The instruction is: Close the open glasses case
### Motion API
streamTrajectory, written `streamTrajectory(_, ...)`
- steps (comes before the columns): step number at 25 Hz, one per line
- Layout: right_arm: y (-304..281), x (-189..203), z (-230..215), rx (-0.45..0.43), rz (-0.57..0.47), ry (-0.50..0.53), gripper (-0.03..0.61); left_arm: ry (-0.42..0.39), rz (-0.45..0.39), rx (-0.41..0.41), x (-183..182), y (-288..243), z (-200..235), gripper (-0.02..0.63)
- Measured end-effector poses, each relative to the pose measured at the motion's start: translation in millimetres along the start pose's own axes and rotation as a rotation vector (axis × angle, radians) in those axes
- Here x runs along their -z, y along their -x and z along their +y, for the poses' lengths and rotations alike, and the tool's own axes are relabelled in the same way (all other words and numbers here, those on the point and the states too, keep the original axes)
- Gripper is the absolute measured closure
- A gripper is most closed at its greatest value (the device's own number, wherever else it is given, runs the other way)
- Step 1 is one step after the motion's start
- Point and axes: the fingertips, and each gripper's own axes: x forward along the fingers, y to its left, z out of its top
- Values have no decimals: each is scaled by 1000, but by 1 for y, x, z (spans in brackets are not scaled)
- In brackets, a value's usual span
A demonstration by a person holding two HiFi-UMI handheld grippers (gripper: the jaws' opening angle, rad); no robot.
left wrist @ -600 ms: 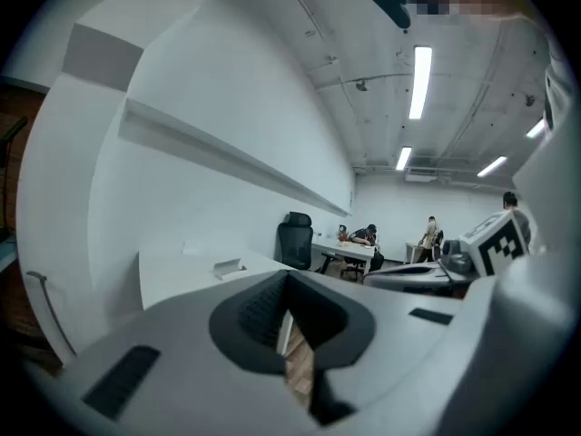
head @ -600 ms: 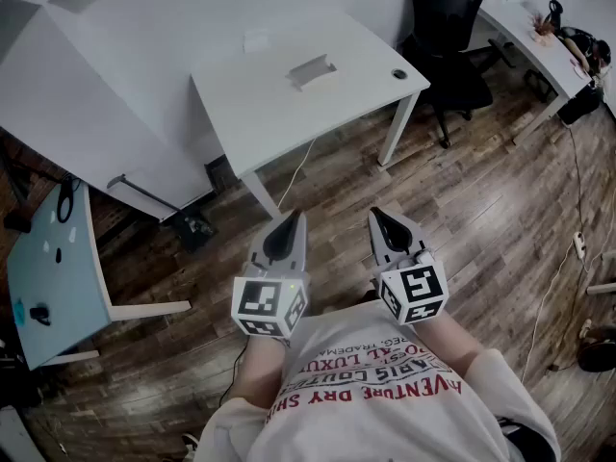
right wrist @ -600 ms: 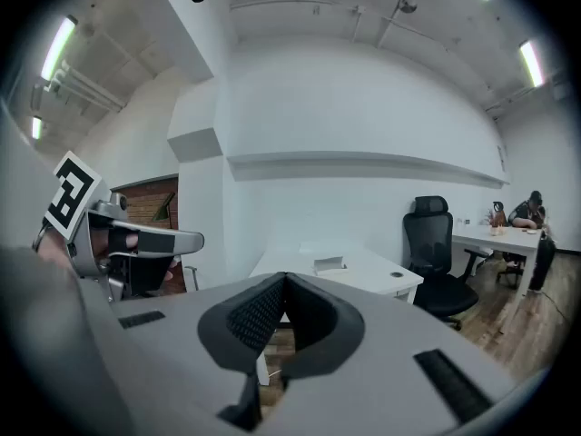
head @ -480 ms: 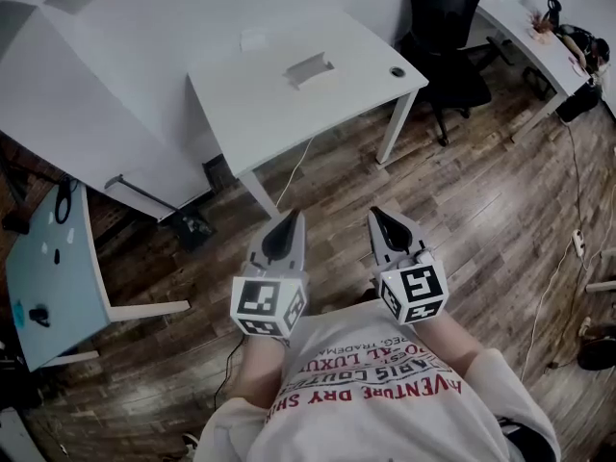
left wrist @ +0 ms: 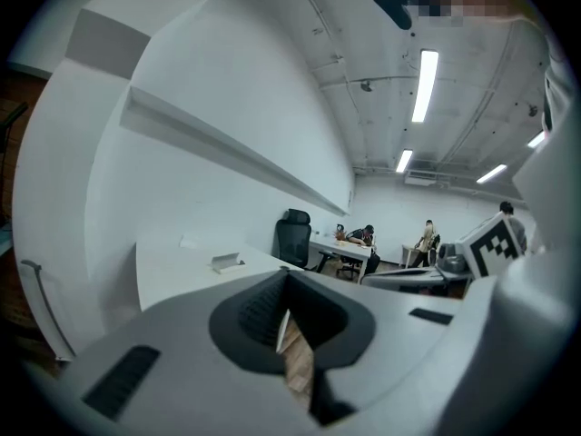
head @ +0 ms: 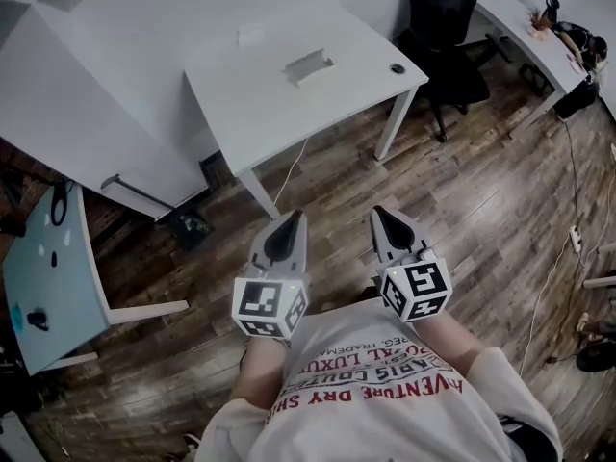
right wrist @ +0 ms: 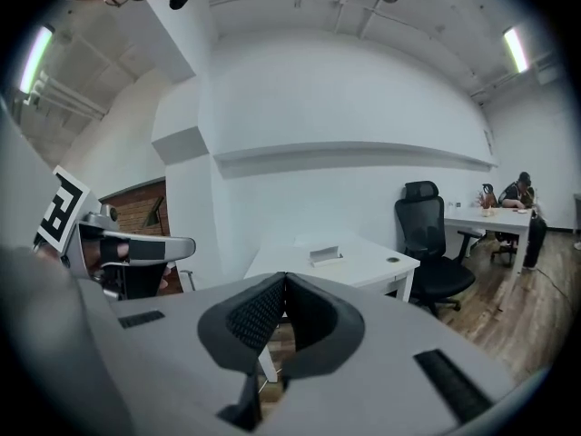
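The open glasses case (head: 310, 66) lies pale and propped open on the white desk (head: 260, 104), well ahead of me. It also shows small in the left gripper view (left wrist: 227, 261) and in the right gripper view (right wrist: 326, 255). My left gripper (head: 287, 221) and right gripper (head: 384, 217) are held side by side close to my body, above the wooden floor and far short of the desk. Both are shut with nothing between the jaws, as the left gripper (left wrist: 287, 275) and the right gripper (right wrist: 284, 278) show in their own views.
A small dark round object (head: 397, 68) sits near the desk's right corner and a white slip (head: 252, 37) near its back. A black office chair (head: 445, 27) stands to the right, a second desk (head: 539, 41) beyond it. A pale blue side table (head: 48, 277) is at the left.
The right gripper has turned slightly, its marker cube tilting. The desk has drifted a little up and left in the head view. Both grippers stay shut.
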Motion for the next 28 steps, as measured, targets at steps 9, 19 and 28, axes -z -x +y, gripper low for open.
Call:
streamTrajectory(9,-13,2,6,-4,16,28,566,46,-7,-20,8,0,18,615)
streamTrajectory(19,-61,-20,-21,-85,-23,34,566,84,-3,-99,2,-41,37,615)
streamTrajectory(28,-133,-63,-96,-179,-27,67,566,110,-24,-195,-27,-129,41,615)
